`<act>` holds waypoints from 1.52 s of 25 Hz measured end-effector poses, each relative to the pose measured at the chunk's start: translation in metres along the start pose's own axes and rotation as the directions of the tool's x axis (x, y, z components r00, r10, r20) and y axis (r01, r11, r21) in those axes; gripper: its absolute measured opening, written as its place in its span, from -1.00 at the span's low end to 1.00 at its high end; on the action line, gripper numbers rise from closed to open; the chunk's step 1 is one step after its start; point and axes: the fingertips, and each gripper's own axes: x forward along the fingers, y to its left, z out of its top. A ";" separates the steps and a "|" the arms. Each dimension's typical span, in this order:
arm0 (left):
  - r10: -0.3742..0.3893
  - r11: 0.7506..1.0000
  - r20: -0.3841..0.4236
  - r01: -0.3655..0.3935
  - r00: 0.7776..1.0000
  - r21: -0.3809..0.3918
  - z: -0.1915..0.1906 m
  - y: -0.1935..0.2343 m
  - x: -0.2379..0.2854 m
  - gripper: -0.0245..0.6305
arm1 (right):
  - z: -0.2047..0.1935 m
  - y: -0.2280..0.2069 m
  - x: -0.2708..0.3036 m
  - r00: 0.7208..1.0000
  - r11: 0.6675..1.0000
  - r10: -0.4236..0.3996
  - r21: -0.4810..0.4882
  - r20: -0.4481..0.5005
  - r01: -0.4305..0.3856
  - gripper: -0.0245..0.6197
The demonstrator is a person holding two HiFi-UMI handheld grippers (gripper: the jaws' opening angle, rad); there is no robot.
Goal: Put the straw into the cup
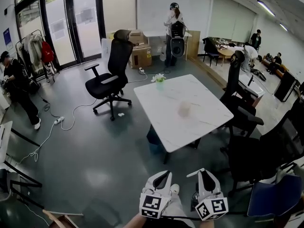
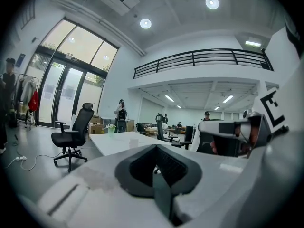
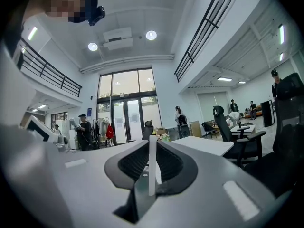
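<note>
A translucent cup (image 1: 184,109) stands near the middle of the white table (image 1: 199,127), well ahead of both grippers. In the left gripper view the cup (image 2: 134,142) is a small shape on the far tabletop. My right gripper (image 1: 203,173) (image 3: 151,171) is shut on a white straw (image 3: 152,163), which stands upright between its jaws. The straw's end (image 1: 194,174) pokes out to the left of the jaw tips in the head view. My left gripper (image 1: 165,174) (image 2: 155,173) is shut with nothing in it. Both grippers hang low over the grey floor, short of the table.
A small potted plant (image 1: 160,80) sits at the table's far corner. A black office chair (image 1: 111,75) stands left of the table, more black chairs (image 1: 240,113) crowd its right side, and a blue chair (image 1: 275,196) is at my right. Cables (image 1: 52,127) trail across the floor. People stand in the background.
</note>
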 end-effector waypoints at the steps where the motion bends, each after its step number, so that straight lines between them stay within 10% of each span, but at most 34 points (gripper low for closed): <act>1: 0.001 1.000 -0.005 -0.001 1.000 -0.003 0.000 0.002 0.008 -0.92 | 0.000 -0.006 0.006 1.000 1.000 -0.001 0.005 -0.002 0.001 -0.78; 21: 0.105 0.994 -0.105 -0.107 0.989 -0.014 0.029 0.056 0.216 -0.92 | 0.002 -0.144 0.192 0.994 0.992 0.077 0.105 -0.080 -0.068 -0.78; 38: 0.135 0.990 -0.154 -0.139 0.979 -0.015 0.039 0.079 0.279 -0.92 | -0.003 -0.178 0.258 0.987 0.983 0.113 0.156 -0.117 -0.094 -0.78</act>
